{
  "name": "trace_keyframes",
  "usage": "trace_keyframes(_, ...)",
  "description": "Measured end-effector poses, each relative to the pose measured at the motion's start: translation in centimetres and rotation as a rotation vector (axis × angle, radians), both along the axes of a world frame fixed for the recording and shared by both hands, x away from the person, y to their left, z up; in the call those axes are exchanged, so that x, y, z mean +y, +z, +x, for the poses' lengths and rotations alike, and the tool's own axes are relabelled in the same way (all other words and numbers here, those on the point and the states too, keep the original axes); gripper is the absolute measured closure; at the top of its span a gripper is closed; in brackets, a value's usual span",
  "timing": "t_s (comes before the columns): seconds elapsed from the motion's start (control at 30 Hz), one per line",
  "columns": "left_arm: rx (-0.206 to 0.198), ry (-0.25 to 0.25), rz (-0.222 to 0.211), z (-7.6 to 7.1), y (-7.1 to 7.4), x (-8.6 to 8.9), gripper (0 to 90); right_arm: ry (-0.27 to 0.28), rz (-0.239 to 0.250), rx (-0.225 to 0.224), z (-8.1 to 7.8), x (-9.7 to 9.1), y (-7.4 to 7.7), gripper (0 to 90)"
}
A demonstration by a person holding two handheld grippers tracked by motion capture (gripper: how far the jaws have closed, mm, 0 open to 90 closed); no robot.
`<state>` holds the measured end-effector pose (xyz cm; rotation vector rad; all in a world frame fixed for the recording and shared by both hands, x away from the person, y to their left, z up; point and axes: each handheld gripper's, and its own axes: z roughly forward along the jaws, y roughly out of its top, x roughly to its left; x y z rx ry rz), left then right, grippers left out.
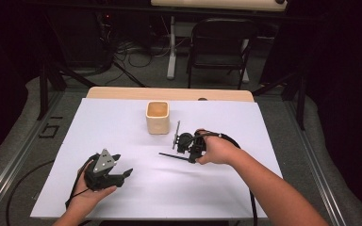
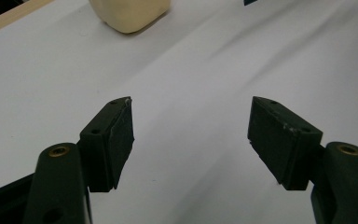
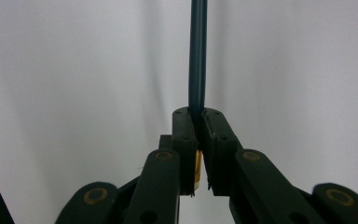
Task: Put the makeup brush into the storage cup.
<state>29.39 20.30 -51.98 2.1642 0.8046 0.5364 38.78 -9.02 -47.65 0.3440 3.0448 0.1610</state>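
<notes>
Between the closed jaws of the right hand-held gripper [image 3: 198,140] sits a thin dark stick [image 3: 198,56], pinched near one end, with a sliver of yellow showing at the clamped part. Seen from the right gripper view, the stick runs straight out past the jaw tips over the white sheet. From the high view, the same right hand-held gripper [image 1: 185,142] lies low over the middle of the tabletop, a little right of centre, and the stick [image 1: 176,135] stands out as a short dark line just beside it. A second thin dark stick [image 1: 172,156] lies flat on the white sheet [image 1: 245,141] close below that gripper; whether it touches the gripper I cannot tell.

Just behind and to the left of the right hand stands a cream square cup [image 1: 158,117], upright, open at the top, apart from both grippers.

Nearer the front left of the sheet, the left hand-held gripper [image 1: 122,173] rests in the person's left hand [image 1: 92,193], its grey three-cornered plate facing up. In the left gripper view, the left hand-held gripper [image 2: 191,135] has its jaws standing wide with bare white sheet between them, and the cup [image 2: 130,14] shows at the top edge, well ahead.

The sheet covers a pale wooden tabletop [image 1: 169,92], whose far edge shows beyond it.
</notes>
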Motion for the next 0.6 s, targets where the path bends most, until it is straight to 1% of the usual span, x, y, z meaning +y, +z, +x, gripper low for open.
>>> trace_keyframes(0.1,-0.006,-0.015,0.027,0.1,0.3,-0.4,31.8,0.014,-0.011,0.000,0.0,0.0,0.0,84.1)
trace_keyframes(0.23,-0.009,-0.026,0.046,0.3,0.6,-0.9,32.2,0.044,-0.008,-0.007,0.1,0.0,0.1,84.1)
trace_keyframes(0.33,-0.012,-0.038,0.072,0.5,0.8,-1.2,32.5,0.055,-0.014,-0.003,0.2,0.0,0.2,84.2)
trace_keyframes(0.37,-0.013,-0.038,0.079,0.5,0.9,-1.4,32.7,0.070,-0.015,-0.002,0.4,0.0,0.2,84.1)
trace_keyframes(0.4,-0.023,-0.043,0.098,0.6,0.9,-1.6,32.7,0.069,-0.017,0.001,0.4,0.0,0.2,84.1)
trace_keyframes(0.43,-0.023,-0.048,0.107,0.6,1.0,-1.7,32.7,0.076,-0.017,0.008,0.4,0.0,0.2,84.2)
trace_keyframes(0.5,-0.032,-0.061,0.139,0.7,1.1,-2.1,33.1,0.084,-0.022,0.008,0.5,0.0,0.2,84.2)
trace_keyframes(0.53,-0.030,-0.065,0.149,0.8,1.1,-2.3,33.1,0.092,-0.020,0.011,0.5,0.0,0.2,84.1)
trace_keyframes(0.57,-0.040,-0.069,0.164,0.8,1.1,-2.5,33.1,0.093,-0.020,0.014,0.5,0.0,0.2,84.1)
trace_keyframes(0.6,-0.044,-0.074,0.186,0.8,1.2,-2.8,33.3,0.101,-0.020,0.015,0.6,0.0,0.2,84.1)
